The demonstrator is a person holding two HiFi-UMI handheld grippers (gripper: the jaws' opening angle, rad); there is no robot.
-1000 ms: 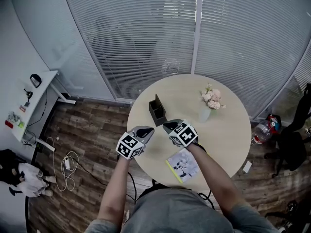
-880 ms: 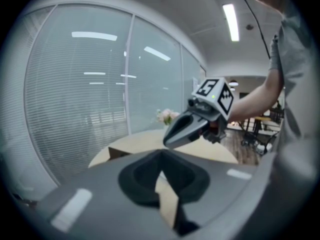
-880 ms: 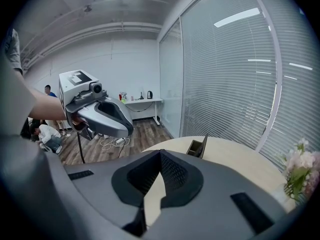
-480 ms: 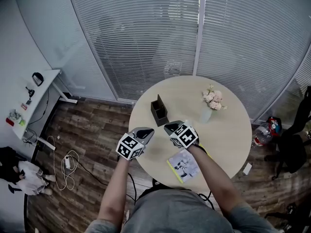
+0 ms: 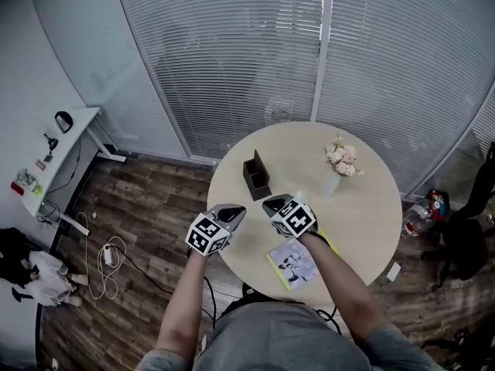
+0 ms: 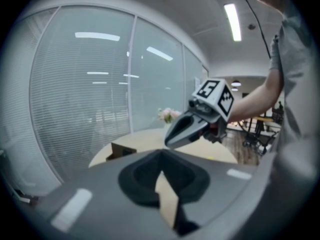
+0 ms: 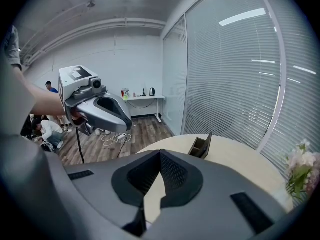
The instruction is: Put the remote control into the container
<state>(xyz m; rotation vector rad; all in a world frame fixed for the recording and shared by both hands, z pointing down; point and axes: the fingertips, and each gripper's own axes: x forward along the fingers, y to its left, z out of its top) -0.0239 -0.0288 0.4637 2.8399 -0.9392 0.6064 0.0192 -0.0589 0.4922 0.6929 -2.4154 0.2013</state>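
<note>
Both shut and empty, left gripper [image 5: 237,209] and right gripper [image 5: 267,202] hover near the dark, oblong, open-topped container [image 5: 257,177], whose long axis runs away from the person.

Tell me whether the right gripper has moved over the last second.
No. The right gripper keeps about the same place between the container and the booklet; only the head view itself has shifted slightly.
</note>
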